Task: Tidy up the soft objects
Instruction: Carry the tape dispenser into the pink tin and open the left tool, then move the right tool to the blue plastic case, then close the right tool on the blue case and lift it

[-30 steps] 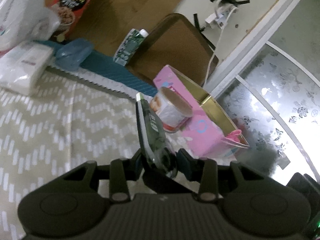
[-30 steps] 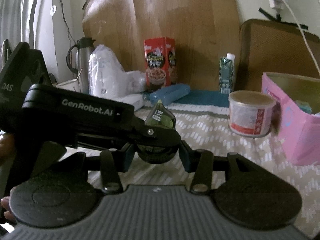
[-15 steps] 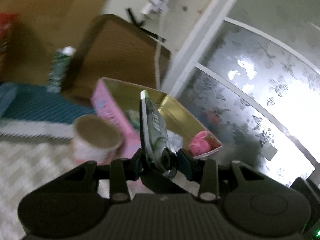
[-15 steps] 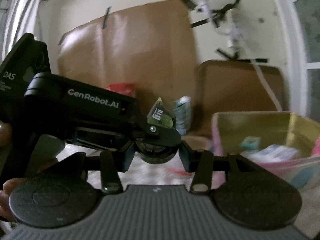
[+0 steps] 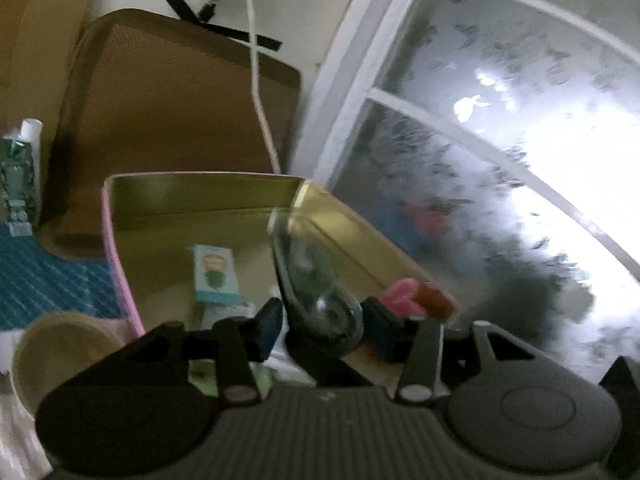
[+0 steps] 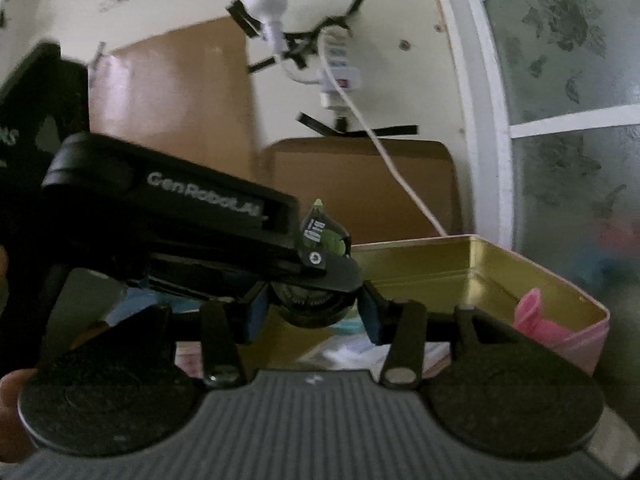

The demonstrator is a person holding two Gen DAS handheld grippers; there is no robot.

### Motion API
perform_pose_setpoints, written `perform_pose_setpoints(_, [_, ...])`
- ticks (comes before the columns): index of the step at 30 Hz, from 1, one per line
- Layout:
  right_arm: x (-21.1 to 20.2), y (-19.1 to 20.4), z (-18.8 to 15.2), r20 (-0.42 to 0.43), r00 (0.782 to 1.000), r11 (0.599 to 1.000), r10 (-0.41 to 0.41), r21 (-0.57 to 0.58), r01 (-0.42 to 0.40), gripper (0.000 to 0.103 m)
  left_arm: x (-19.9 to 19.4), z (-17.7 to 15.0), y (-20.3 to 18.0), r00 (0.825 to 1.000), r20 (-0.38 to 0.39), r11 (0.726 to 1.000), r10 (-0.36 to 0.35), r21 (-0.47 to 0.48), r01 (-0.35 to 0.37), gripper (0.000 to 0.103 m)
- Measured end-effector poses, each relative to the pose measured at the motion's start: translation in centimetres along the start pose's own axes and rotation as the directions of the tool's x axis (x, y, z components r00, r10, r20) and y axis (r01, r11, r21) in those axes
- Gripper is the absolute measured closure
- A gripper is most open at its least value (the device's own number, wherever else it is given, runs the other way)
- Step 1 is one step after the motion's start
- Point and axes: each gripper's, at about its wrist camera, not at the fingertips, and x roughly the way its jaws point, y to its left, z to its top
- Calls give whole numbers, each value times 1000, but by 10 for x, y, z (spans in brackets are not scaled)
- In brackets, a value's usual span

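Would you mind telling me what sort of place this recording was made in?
Probably a room in a home: a frosted patterned glass window, a white power adapter taped to the wall, and a pink gold-lined storage box holding small household items.

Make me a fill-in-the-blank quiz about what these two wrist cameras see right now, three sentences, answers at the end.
1. The left claw holds a dark green pouch over an open ____ tin with a gold inside.
2. A small ____ object lies in the tin's far corner.
3. A white ____ hangs down the wall behind the tin.

Missing words: pink; pink; cable
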Motion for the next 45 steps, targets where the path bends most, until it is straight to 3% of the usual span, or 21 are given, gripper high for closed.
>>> perform_pose_setpoints(3, [19, -8, -5, -33, 993, 994, -111, -24, 110, 43, -16, -5, 5, 1000, 21, 1000, -14, -20, 14, 57])
perform_pose_setpoints(6, [8, -17, -9, -19, 996, 996, -84, 41, 85, 44, -43, -12, 5, 998, 64, 1000, -16, 14, 15, 57])
perform_pose_setpoints(11, [-10, -4, -14, 16, 997, 996, -71, 49, 70, 44, -91, -47, 17, 997, 81, 1000, -15, 23, 13, 57])
perform_pose_setpoints(14, [-23, 11, -14, 58, 997, 998, -48, 52, 45, 44, -118, -72, 39, 996, 80, 999, 33, -11, -32, 55])
perform_pose_setpoints(17, [-33, 34, -10, 96, 995, 1000, 6, 30, -9, 44, -149, -96, 68, 988, 82, 990, 133, -49, -129, 55])
perform_pose_setpoints(20, [-38, 68, -4, 112, 989, 995, 93, -29, -90, 44, -180, -118, 103, 960, 87, 962, 267, -85, -259, 55])
perform_pose_setpoints(22, [-33, 96, -2, 78, 982, 984, 170, -64, -166, 44, -199, -131, 121, 922, 97, 926, 375, -85, -368, 55])
perform_pose_setpoints(26, [-6, 152, -1, -41, 954, 952, 297, -69, -300, 43, -231, -152, 151, 873, 120, 880, 473, -115, -461, 51])
perform_pose_setpoints(28, [15, 180, -2, -92, 939, 939, 333, -59, -339, 43, -240, -158, 162, 864, 126, 871, 487, -146, -469, 49])
perform_pose_setpoints(31, [56, 223, -1, -163, 926, 937, 341, -21, -349, 40, -252, -162, 175, 885, 170, 892, 433, -223, -393, 49])
perform_pose_setpoints(36, [139, 272, 7, -299, 913, 959, 279, 48, -278, 38, -260, -166, 174, 892, 230, 915, 389, -211, -344, 47])
perform_pose_setpoints(40, [192, 303, 5, -390, 898, 976, 205, 8, -219, 34, -266, -169, 174, 890, 267, 923, 369, -221, -317, 44])
perform_pose_setpoints(45, [230, 305, -16, -521, 844, 985, 127, -33, -168, 40, -267, -171, 177, 893, 283, 928, 351, -231, -292, 42])
